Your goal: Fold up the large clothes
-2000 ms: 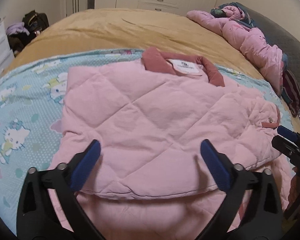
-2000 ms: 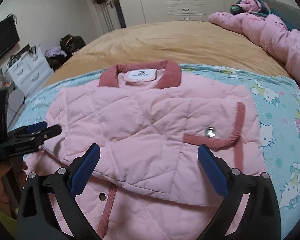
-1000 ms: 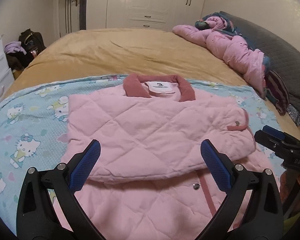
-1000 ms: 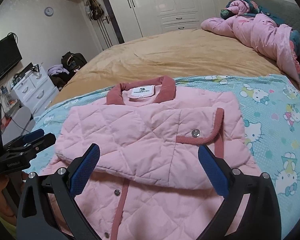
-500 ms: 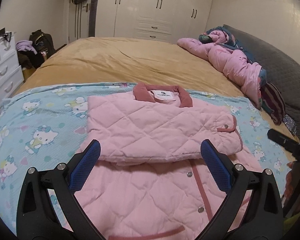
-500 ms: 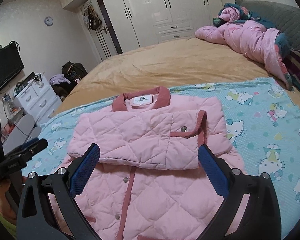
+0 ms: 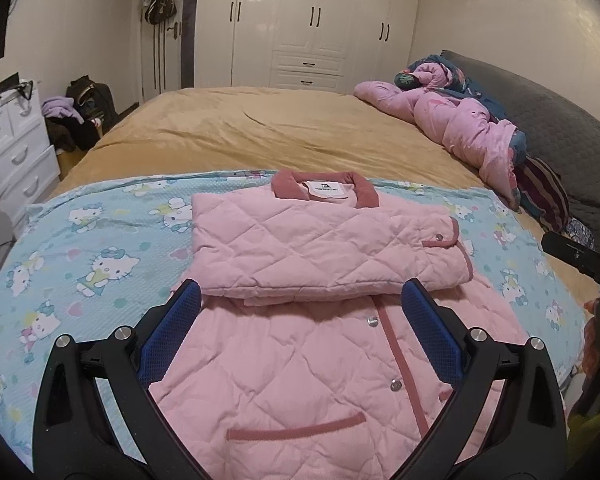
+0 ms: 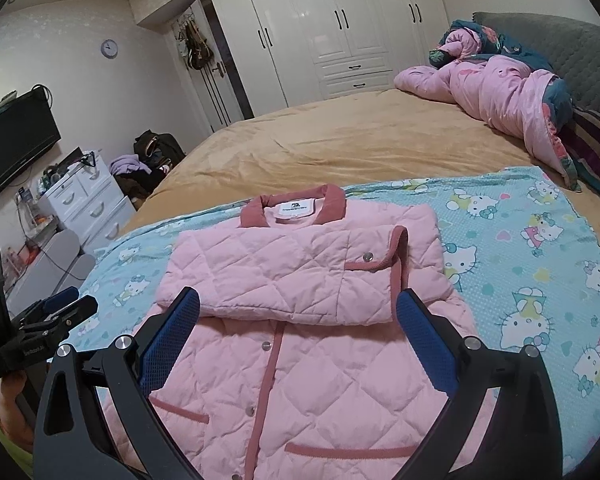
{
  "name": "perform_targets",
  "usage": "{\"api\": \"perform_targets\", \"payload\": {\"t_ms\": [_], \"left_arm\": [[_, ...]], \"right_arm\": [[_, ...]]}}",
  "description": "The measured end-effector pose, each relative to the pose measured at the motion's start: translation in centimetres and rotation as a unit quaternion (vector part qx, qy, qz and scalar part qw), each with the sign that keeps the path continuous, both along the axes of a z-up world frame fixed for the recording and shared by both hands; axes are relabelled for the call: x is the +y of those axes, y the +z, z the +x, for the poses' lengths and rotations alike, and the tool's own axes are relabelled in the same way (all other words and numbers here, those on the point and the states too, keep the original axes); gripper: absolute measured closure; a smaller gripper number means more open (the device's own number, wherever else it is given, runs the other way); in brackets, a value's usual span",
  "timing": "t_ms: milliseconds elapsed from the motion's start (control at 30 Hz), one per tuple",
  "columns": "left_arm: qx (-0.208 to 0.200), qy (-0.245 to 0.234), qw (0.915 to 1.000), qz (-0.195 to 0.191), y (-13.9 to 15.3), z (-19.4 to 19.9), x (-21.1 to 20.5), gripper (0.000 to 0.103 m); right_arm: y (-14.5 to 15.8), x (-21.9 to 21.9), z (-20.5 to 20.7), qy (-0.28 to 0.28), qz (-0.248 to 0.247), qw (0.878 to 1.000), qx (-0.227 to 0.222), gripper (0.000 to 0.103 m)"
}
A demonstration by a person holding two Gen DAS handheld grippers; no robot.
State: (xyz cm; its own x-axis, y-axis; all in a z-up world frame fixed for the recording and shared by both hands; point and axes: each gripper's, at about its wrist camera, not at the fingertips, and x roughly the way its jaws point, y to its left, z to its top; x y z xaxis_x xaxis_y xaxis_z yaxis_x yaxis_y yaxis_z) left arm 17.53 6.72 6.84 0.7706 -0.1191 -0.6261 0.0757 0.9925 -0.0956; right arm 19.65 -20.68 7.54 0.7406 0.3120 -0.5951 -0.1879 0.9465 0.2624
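Above the pink quilted jacket [image 7: 300, 248] both claws, left [image 7: 300, 328] and right [image 8: 298, 330], gaped empty; only the right view showed a wall television [image 8: 16, 144].

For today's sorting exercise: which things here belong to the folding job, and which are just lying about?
Job: pink quilted jacket, left gripper, right gripper.
Lying about: crumpled pink duvet, white drawers, dark bag.
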Motion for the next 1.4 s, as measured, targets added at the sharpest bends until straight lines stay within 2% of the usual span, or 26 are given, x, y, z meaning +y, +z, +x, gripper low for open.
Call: {"api": "perform_targets", "payload": {"t_ms": [600,1100,1400], "left_arm": [[0.014,-0.011,0.9996,0.021,-2.0,-4.2,-1.6,0.009],[0.034,-0.003,0.9990,0.028,-3.5,-7.0,-1.3,0.009],[0.056,0.007,0.9974,0.045,-5.3,-8.7,-0.5,0.009]], "right_arm": [[-0.7,-1.1,-4.5,0.006,-0.010,1.000,0.011,0.005],[-3.3,-2.4,-7.8,0.014,-0.017,0.999,0.040,0.005],[-5.3,-3.3,-9.8,0.013,-0.027,0.998,0.063,0.005]]}}
